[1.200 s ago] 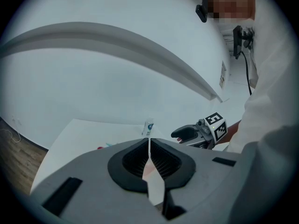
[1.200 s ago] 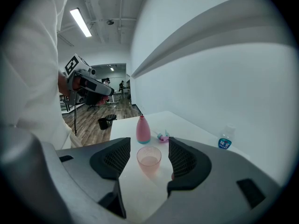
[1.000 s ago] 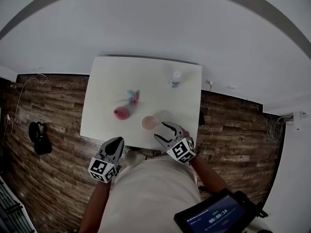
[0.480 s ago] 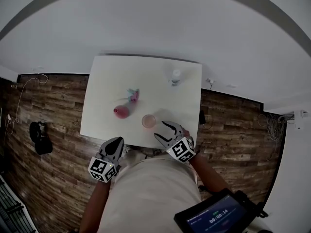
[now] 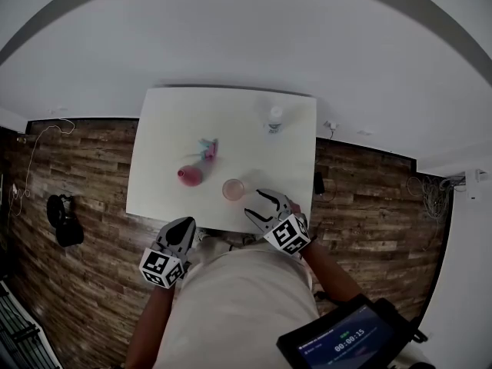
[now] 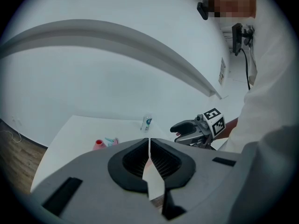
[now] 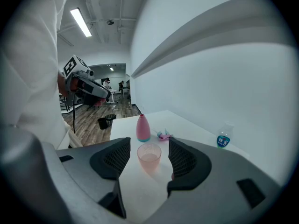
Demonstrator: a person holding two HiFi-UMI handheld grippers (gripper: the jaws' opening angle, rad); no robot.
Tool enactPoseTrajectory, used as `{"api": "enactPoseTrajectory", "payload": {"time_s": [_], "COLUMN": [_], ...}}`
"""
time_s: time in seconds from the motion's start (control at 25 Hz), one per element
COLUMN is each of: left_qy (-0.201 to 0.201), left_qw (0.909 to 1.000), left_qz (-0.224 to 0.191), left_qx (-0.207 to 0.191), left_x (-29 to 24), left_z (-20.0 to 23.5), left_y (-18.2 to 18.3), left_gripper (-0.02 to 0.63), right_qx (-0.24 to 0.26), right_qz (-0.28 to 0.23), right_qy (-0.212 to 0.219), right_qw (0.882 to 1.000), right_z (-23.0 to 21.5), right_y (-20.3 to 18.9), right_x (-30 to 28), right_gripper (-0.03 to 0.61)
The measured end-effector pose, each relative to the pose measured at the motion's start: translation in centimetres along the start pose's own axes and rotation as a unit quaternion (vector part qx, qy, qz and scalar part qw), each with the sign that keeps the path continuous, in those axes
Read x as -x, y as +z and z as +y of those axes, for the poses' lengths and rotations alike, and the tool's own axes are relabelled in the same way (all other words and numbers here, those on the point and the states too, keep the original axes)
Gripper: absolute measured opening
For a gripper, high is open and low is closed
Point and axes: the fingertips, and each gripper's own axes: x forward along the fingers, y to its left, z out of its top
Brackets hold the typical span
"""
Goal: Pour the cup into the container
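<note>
Pink translucent cup (image 7: pixel 149 156) stands upright on the white tabletop (image 5: pixel 169 129), dead at 12 o'clock from the right claw (image 5: pixel 254 204). It's framed by the gap between the jaws but sits just ahead of the pads, untouched. Right claw is spread, gripping nothing. Left claw (image 5: pixel 183 225) hangs off the near tabletop edge, jaws pressed together, empty.

Container (image 5: pixel 188 176), pink with a narrow neck, is upright at 9–10 o'clock from the cup in the head view, near it but apart. Along the right claw's line it shows at 11 o'clock, behind the cup. Water bottle (image 5: pixel 274 119) is at 1 o'clock by the far edge, well clear. Small teal-and-pink item (image 5: pixel 208 150) lies at 11 o'clock, beyond the container.

My read: right hand is the nearer one. Cup axis is vertical, so it's a side grasp: go straight in along 12, then close. The pour then swings toward 9–10. The neck looks tight, so spill risk there. Cup fill level: can't tell.
</note>
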Motion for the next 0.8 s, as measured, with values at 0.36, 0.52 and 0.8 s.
{"api": "enactPoseTrajectory", "payload": {"time_s": [0.36,0.52,0.8], "left_qy": [0.004,0.004,0.003], "left_qw": [1.0,0.9999,0.9999], "left_qz": [0.007,0.009,0.012], "left_qx": [0.003,0.003,0.003], "left_x": [-0.31,-0.5,-0.4], "left_z": [0.33,0.38,0.44], "left_y": [-0.6,-0.62,-0.65], "left_gripper": [0.009,0.009,0.009], "right_qx": [-0.002,-0.004,-0.008], "right_qz": [0.003,0.006,0.007], "right_qy": [0.0,-0.001,-0.002], "right_qw": [1.0,1.0,1.0], "right_z": [0.02,-0.13,-0.06], "right_y": [-0.46,-0.61,-0.74], "right_x": [-0.02,-0.06,-0.22], "right_gripper": [0.238,0.238,0.238]}}
